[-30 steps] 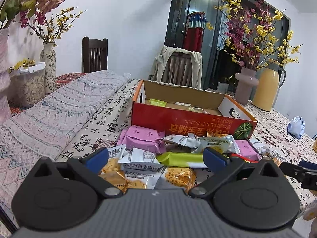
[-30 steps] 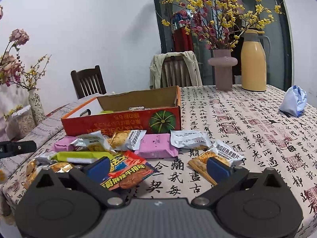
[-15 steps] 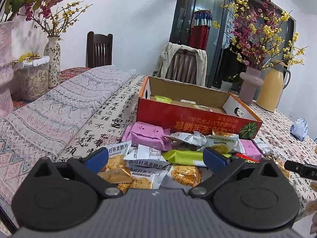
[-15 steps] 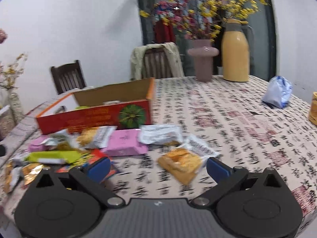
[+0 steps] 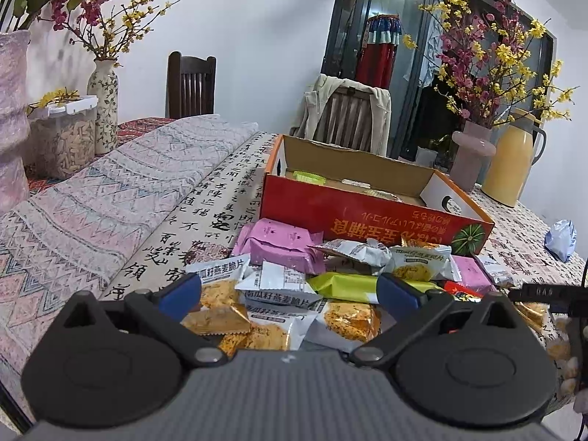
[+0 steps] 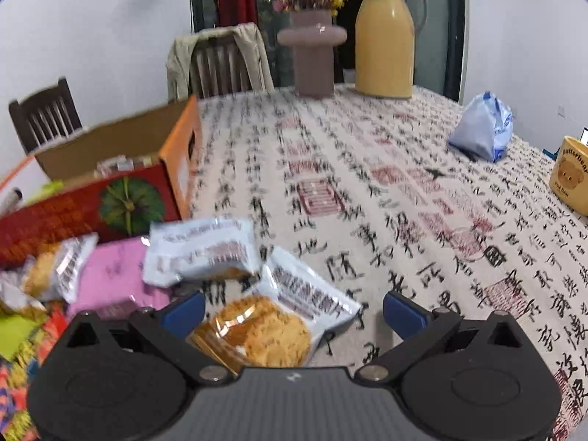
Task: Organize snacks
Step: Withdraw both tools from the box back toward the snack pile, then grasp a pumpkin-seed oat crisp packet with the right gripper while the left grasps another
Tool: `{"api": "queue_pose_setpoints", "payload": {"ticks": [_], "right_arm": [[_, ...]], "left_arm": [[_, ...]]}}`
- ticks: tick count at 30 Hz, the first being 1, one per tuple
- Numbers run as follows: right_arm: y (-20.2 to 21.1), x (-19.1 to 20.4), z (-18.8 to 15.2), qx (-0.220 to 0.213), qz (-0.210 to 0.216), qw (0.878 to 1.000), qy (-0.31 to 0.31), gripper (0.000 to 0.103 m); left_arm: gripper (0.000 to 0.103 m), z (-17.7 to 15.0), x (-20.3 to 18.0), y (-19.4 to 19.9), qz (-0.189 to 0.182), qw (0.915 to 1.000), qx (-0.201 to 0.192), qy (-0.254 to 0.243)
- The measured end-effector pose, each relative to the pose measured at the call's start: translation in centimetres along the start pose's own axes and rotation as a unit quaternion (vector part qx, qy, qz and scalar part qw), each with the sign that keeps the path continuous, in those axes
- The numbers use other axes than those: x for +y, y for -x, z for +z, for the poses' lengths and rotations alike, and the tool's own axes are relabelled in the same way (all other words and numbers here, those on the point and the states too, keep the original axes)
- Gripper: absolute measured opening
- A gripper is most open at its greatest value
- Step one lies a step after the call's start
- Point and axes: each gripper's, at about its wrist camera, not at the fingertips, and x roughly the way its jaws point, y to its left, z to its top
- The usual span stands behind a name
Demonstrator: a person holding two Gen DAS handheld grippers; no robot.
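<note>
Several snack packets lie heaped in front of a red and orange cardboard box [image 5: 367, 217] that holds a few packets. My left gripper [image 5: 290, 292] hovers open over white oat-crisp packets [image 5: 283, 290], with a green bar [image 5: 345, 282] and a pink packet [image 5: 279, 244] just beyond. My right gripper [image 6: 294, 310] is open low over the table, and a white cookie packet [image 6: 272, 319] lies between its fingers, untouched by the pads. Another white packet [image 6: 200, 250] and a pink packet [image 6: 110, 272] lie to its left, in front of the box [image 6: 110, 202].
A folded patterned cloth [image 5: 110, 198] covers the table's left side. A pink vase [image 6: 312, 55], a yellow thermos [image 6: 384, 36], a blue bag [image 6: 481, 128] and a yellow bear mug [image 6: 569, 172] stand on the script-printed tablecloth [image 6: 404, 202]. Chairs stand behind the table.
My right gripper swung right and dropped toward the table, bringing the cookie packet between its fingers. My left gripper edged forward a little over the heap. Both stayed open.
</note>
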Motion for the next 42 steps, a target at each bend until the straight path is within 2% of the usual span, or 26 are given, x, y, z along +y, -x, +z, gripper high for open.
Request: {"api": "queue_pose_setpoints", "payload": {"ticks": [4,11,15,17,30,42], "right_arm": [[0.6,-0.1,-0.9,-0.011,0.007,1.000,0.022,0.100],[2.9,-1.1,-2.5,-0.039,0.033,0.997,0.050,0.060],[3.8,-1.1,-3.3,-0.050,0.046,0.996,0.057,0.046],[4.2,-0.9,-3.6,-0.058,0.052,0.995,0.057,0.043],[8.8,0.1,-4.2,-0.144,0.094,0.984,0.052,0.041],[9.2,0.2,-4.9,-0.141,0.111,0.983,0.043,0.041]], "left_arm": [[0.103,-0.1,0.0,-0.4,0.002,1.0000,0.006,0.002],[0.103,-0.2,-0.2,-0.5,0.001,0.9999,0.010,0.001],[0.103,-0.3,-0.3,-0.4,0.001,1.0000,0.010,0.000],[0.103,-0.2,-0.3,-0.4,0.002,1.0000,0.009,0.001],[0.103,-0.2,0.0,-0.1,0.011,0.9999,0.010,0.004],[0.103,-0.7,1.7,-1.4,0.050,0.9979,0.040,0.001]]}}
